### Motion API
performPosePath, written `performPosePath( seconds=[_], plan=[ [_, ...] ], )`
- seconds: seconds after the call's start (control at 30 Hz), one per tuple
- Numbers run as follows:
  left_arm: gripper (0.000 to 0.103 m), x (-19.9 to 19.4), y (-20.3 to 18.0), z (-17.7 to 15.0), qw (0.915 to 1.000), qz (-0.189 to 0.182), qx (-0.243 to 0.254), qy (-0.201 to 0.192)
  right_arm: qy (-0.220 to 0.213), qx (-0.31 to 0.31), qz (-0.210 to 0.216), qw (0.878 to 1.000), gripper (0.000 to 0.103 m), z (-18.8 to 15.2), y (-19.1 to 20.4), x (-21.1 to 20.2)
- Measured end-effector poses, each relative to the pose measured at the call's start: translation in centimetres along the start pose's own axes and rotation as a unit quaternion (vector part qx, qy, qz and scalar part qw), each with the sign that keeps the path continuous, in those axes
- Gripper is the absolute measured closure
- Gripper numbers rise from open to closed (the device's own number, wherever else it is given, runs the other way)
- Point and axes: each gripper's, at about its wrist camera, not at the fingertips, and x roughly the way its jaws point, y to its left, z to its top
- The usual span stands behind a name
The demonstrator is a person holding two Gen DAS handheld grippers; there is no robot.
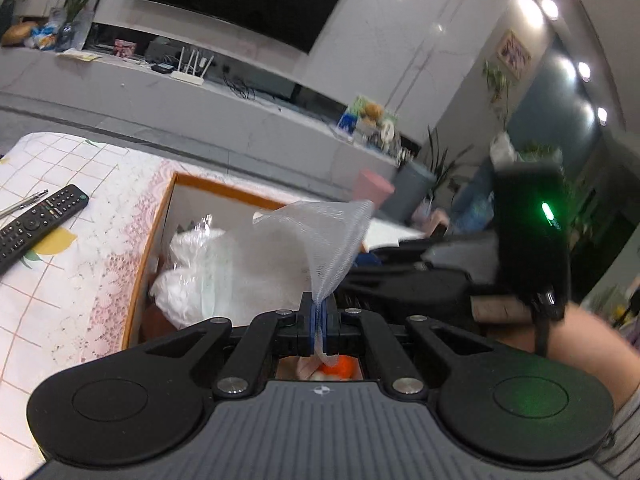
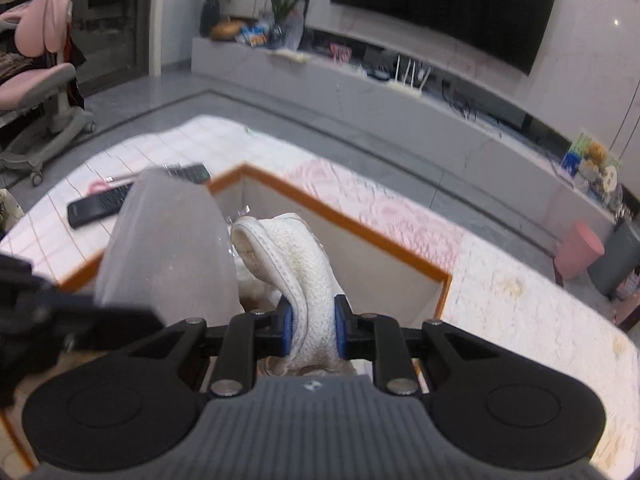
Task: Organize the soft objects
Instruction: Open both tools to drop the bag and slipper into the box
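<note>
Sheer mesh fabric [image 1: 320,236] is pinched thinly in the left gripper [image 1: 319,326]; the right gripper [image 2: 314,328] clamps a white knitted cloth [image 2: 296,264]. Both hang over the orange-rimmed box [image 2: 352,220]. Risk: mesh slipping free or snagging on the pads.

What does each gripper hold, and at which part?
The left gripper pinches a white mesh bag at its gathered end. The right gripper clamps a white knitted cloth across its lower part.

mesh cloth [image 1: 320,240]: pale grey | knit cloth [image 2: 304,272]: white (yellowish stains) | box rim [image 2: 360,224]: orange
</note>
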Motion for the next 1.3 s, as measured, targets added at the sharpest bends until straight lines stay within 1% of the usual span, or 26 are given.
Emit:
performPosePath(
  seconds=[0.07,0.13,0.2,0.3,0.33,0.4,0.43,0.47,0.5,0.53,0.57,0.6,0.63,0.7,0.73,0.8,0.9,0.97,1.0,1.03,1.13,1.27,1.3],
  plan=[
    [0.1,0.6,-0.2,-0.5,0.9998,0.007,0.007,0.015,0.012,0.003,-0.003,1.0,0.084,-0.3,-0.2,1.1],
    [0.1,1.3,-0.2,-0.8,0.9995,0.004,0.008,0.03,0.022,0.003,-0.011,1.0,0.084,-0.6,-0.3,2.0],
    [0.1,1.5,-0.4,-1.3,0.9989,0.005,0.019,0.043,0.029,0.007,-0.02,0.999,0.081,-0.9,-0.5,2.5],
    [0.099,1.7,-0.7,-1.5,0.9979,0.01,0.036,0.054,0.021,0.031,-0.024,0.999,0.076,-1.3,-1.6,1.9],
    [0.097,1.7,-0.7,-1.5,0.9976,0.008,0.036,0.058,0.016,0.041,-0.024,0.999,0.074,-1.3,-2.0,1.6],
    [0.094,2.1,-0.7,-1.7,0.997,0.006,0.039,0.067,0.005,0.056,-0.023,0.998,0.073,-1.0,-2.6,0.9],
    [0.088,2.1,-0.8,-1.8,0.9968,0.008,0.043,0.067,0.0,0.06,-0.022,0.998,0.072,-0.8,-2.8,0.3],
    [0.075,2.0,-0.9,-1.9,0.9969,0.014,0.046,0.062,-0.005,0.06,-0.022,0.998,0.071,-0.7,-3.0,-0.2],
    [0.067,2.0,-1.1,-2.1,0.9971,0.022,0.049,0.054,-0.01,0.059,-0.025,0.998,0.069,-0.5,-3.1,-0.7],
    [0.043,1.8,-1.3,-2.2,0.9973,0.03,0.051,0.044,-0.017,0.057,-0.029,0.998,0.063,-0.3,-3.1,-1.4],
    [0.024,1.5,-1.5,-2.4,0.9974,0.04,0.053,0.029,-0.026,0.056,-0.032,0.998,0.059,-0.2,-3.2,-2.1],
    [0.02,1.4,-1.6,-2.5,0.9973,0.042,0.056,0.02,-0.035,0.056,-0.035,0.997,0.054,0.1,-3.4,-2.6],
    [0.018,1.2,-1.8,-2.6,0.9971,0.041,0.063,0.014,-0.041,0.056,-0.036,0.997,0.048,0.3,-3.5,-3.2],
    [0.017,0.8,-2.0,-2.7,0.9971,0.03,0.07,0.003,-0.049,0.061,-0.038,0.996,0.046,0.7,-3.8,-4.2],
    [0.015,0.5,-2.0,-2.8,0.9977,0.019,0.065,-0.004,-0.051,0.064,-0.038,0.996,0.046,0.8,-3.9,-4.6],
    [0.013,0.5,-2.0,-2.7,0.9987,0.013,0.049,0.001,-0.052,0.069,-0.038,0.996,0.045,1.1,-4.1,-5.2],
    [0.012,0.6,-1.6,-2.6,0.9992,0.03,0.025,0.007,-0.051,0.063,-0.042,0.996,0.044,1.2,-4.1,-6.2],
    [0.012,0.4,-1.1,-2.4,0.9993,0.034,0.01,0.007,-0.055,0.06,-0.043,0.996,0.043,1.1,-4.1,-7.0],
    [0.012,0.3,-0.9,-2.3,0.9996,0.029,0.001,0.007,-0.056,0.059,-0.043,0.996,0.038,1.1,-4.1,-7.3],
    [0.012,0.1,-0.6,-2.2,0.9997,0.021,-0.01,0.009,-0.056,0.058,-0.043,0.996,0.037,1.1,-4.0,-7.6],
    [0.012,-0.5,-0.4,-1.5,0.9996,0.002,-0.027,0.001,-0.057,0.054,-0.042,0.996,0.037,0.9,-3.9,-8.3],
    [0.012,-1.1,-0.4,-0.7,0.9997,-0.009,-0.02,0.003,-0.055,0.054,-0.041,0.996,0.037,0.6,-3.9,-8.9],
    [0.012,-1.1,-0.6,-0.6,0.9997,-0.011,-0.021,-0.005,-0.053,0.056,-0.041,0.996,0.037,0.7,-4.0,-9.0]
  ],
)
